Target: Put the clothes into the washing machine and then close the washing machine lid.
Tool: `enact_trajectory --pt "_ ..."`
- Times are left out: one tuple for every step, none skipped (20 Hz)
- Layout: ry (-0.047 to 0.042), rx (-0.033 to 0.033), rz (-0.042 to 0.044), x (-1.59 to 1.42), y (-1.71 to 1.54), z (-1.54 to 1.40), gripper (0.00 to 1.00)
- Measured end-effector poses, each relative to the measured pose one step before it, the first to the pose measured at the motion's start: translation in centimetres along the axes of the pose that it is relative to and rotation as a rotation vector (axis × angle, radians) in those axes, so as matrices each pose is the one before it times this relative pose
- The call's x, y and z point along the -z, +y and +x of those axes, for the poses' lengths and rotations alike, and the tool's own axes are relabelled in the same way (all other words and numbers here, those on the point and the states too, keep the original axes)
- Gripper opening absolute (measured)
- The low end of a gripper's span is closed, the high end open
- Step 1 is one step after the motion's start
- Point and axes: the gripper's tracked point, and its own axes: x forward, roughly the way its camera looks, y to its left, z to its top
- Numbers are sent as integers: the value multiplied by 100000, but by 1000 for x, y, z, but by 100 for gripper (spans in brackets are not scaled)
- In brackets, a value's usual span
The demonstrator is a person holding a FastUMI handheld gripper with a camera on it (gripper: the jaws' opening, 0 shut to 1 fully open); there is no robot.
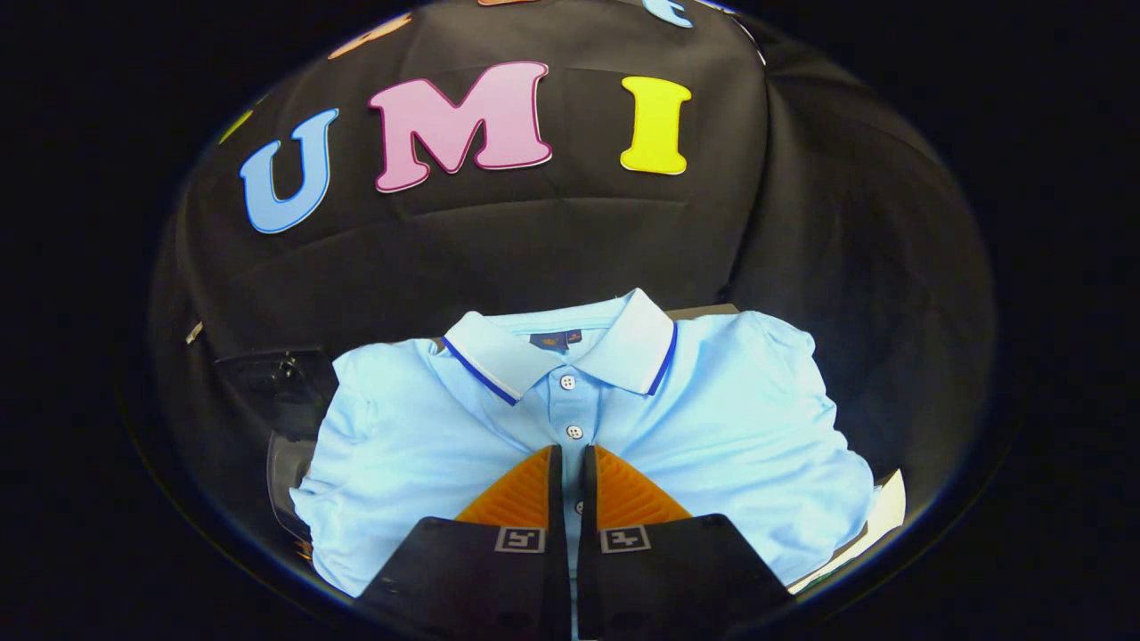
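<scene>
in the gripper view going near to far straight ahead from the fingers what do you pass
fingers, nearly closed with a thin gap over the shirt's front → button on the light blue polo shirt → collar → black cloth wall

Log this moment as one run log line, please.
stage: grasping shirt | gripper: fingers nearly together on the placket of the light blue polo shirt | shirt: lying flat, collar away from fingers | not yet loaded
</scene>
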Motion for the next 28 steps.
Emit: enact_trajectory --pt "-1231 -789 138 -145 30 64 8" --pt "-1370 -693 -1143 -72 -3 -104 8" --pt "-830 -169 -345 -140 -31 -78 8" --pt "-1079 91 1151 -92 28 -225 8" --pt "-1890 -90 513 -362 147 -287 8" --pt "-1691 -386 308 -356 11 -307 8" --pt "-1671 208 359 -472 -47 -322 8" --pt "-1068 -289 1975 -235 95 -370 8" --pt "-1663 -654 1878 -497 191 -332 8" --pt "-1940 -278 1065 -630 -43 -250 8" --pt "-2489 -1072 475 -657 319 -384 8" --pt "-1749 -855 414 -540 214 -349 8" --pt "-1837 -447 260 -467 298 -590 8" --pt "-2055 -662 -18 -157 192 -1119 8" --pt "-860 354 -440 -271 264 -659 8" --pt "-1352 -52 -1378 -192 430 -524 8" --pt "-2189 -1631 -215 -874 812 -917 7" --pt "-3433 -687 -165 -996 909 -223 5" --pt "-653 -97 -375 -644 524 -635 5" --pt "-656 802 -975 -454 283 -488 5" --pt "937 449 -339 138 91 -317 5" --pt "846 522 809 226 189 -153 5" --pt "1391 295 1224 373 -11 57 5" --pt "-123 297 -171 132 -82 50 5" --pt "1561 1785 -575 531 -609 306 5" --pt "902 1554 -1091 612 -648 214 5" --pt "1123 950 -623 453 -420 282 5" --pt "750 113 -519 234 -169 344 5"
